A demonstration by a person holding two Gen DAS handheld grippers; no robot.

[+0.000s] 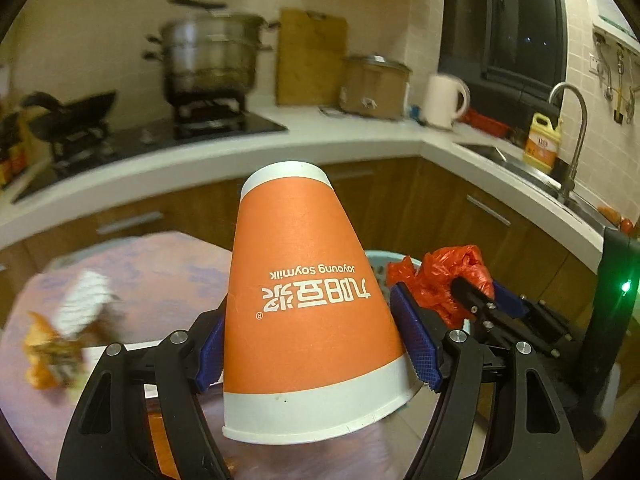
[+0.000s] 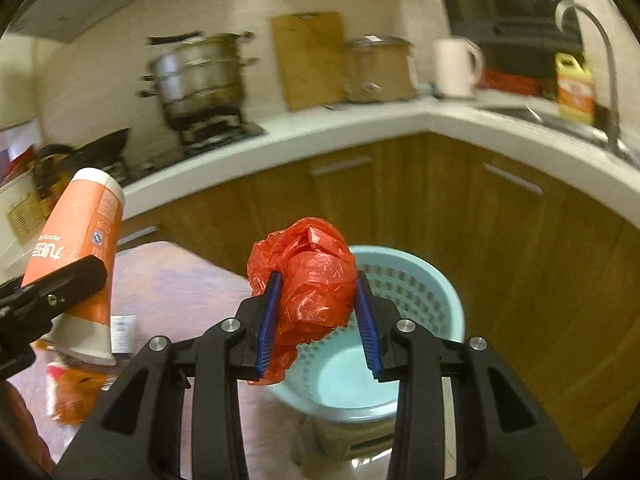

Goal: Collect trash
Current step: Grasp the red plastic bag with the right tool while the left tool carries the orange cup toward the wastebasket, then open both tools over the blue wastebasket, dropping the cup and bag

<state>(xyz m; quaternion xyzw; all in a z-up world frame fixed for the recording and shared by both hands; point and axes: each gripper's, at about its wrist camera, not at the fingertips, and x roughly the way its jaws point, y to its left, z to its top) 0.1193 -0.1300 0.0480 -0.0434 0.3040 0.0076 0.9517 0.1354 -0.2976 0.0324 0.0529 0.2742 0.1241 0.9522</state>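
My left gripper (image 1: pixel 316 344) is shut on an orange and white paper cup (image 1: pixel 304 280), held upside down in the air; the cup also shows in the right wrist view (image 2: pixel 76 248). My right gripper (image 2: pixel 318 320) is shut on a crumpled red plastic bag (image 2: pixel 312 288), held just above the near rim of a light blue perforated waste basket (image 2: pixel 420 280). The bag and the right gripper also show in the left wrist view (image 1: pixel 440 280), to the right of the cup. The basket's inside looks bare.
A small table with a pink cloth (image 2: pixel 172 280) holds orange wrappers (image 2: pixel 76 392) and a white-striped wrapper (image 1: pixel 80 304). Behind are wooden cabinets (image 2: pixel 500 240), a white counter (image 1: pixel 320 136) with stove, steamer pot (image 1: pixel 212 56), kettle (image 1: pixel 444 100) and sink tap (image 1: pixel 576 136).
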